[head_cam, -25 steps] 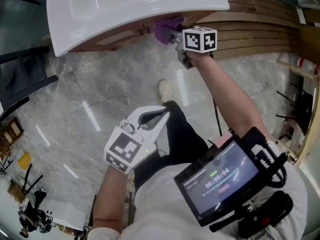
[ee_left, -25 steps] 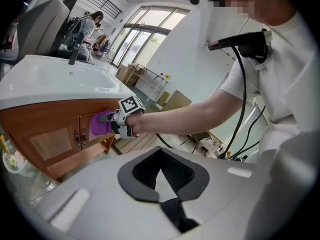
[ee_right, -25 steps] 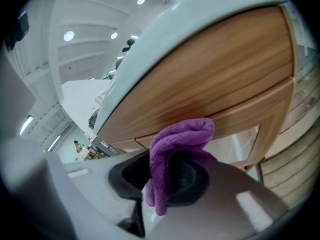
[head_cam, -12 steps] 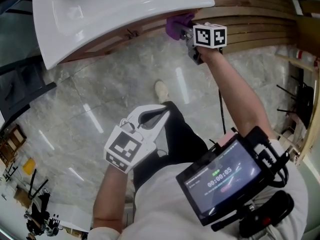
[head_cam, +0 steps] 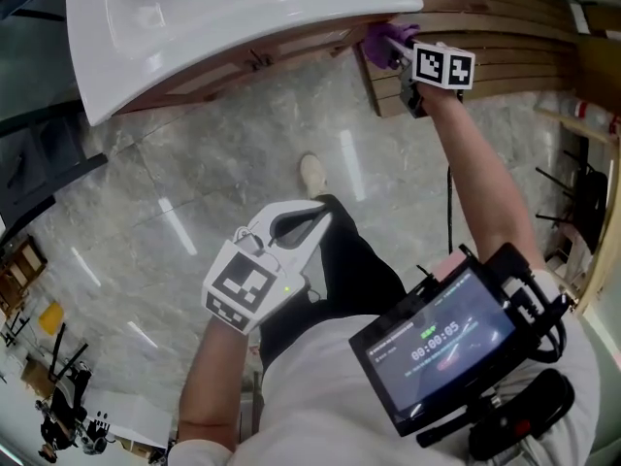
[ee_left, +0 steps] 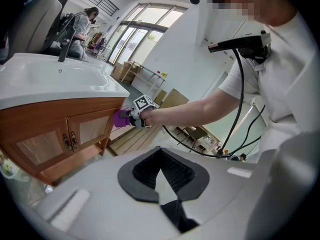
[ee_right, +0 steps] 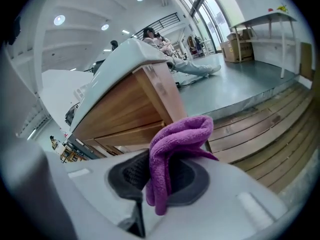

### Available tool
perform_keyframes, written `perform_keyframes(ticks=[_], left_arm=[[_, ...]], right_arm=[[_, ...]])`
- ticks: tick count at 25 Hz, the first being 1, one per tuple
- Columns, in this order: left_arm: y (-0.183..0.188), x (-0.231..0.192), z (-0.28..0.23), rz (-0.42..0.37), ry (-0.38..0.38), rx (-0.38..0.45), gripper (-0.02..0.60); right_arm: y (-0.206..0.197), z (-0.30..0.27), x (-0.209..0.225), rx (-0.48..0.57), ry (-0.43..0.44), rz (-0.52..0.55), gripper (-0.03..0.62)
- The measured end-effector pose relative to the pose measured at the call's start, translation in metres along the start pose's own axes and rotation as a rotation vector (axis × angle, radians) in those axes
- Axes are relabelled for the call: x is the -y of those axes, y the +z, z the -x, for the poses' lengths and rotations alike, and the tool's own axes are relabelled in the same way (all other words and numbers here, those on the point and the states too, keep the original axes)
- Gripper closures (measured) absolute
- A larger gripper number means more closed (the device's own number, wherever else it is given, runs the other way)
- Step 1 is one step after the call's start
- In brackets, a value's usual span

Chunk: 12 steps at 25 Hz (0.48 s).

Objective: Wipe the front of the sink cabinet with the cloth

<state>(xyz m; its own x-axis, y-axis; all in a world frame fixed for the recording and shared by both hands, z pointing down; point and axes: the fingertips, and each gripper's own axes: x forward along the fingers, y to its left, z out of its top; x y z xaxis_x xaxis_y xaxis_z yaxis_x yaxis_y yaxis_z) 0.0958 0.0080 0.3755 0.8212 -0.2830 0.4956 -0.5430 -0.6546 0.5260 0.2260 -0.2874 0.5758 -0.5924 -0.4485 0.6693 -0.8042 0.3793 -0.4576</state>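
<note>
Where it meets the sink cabinet (ee_right: 125, 109), the fuzzy purple cloth (ee_right: 176, 140) hangs folded, clamped in the right gripper (ee_right: 166, 178).

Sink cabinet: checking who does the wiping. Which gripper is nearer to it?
Right. The right gripper holds the purple cloth at the sink cabinet's front corner; the left gripper hangs well back over the floor, shut and empty.

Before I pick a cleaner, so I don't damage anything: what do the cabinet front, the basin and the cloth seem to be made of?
The cabinet front looks like warm brown wood, grain visible, satin sheen; solid or veneer is unclear. The basin is glossy, smooth white, likely ceramic or cast resin. The cloth is purple with fuzzy pile, probably microfibre.
</note>
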Motion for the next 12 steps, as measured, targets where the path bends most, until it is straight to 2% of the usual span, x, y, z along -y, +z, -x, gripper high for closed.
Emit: perform_keyframes(ticks=[6, 12], left_arm=[[-0.016, -0.001, 0.031, 0.011, 0.029, 0.027, 0.577], [-0.038, -0.001, 0.077, 0.035, 0.077, 0.065, 0.577]], right_arm=[[-0.02, 0.0, -0.03, -0.012, 0.003, 0.017, 0.522], [-0.063, -0.027, -0.131, -0.078, 0.121, 0.079, 0.522]])
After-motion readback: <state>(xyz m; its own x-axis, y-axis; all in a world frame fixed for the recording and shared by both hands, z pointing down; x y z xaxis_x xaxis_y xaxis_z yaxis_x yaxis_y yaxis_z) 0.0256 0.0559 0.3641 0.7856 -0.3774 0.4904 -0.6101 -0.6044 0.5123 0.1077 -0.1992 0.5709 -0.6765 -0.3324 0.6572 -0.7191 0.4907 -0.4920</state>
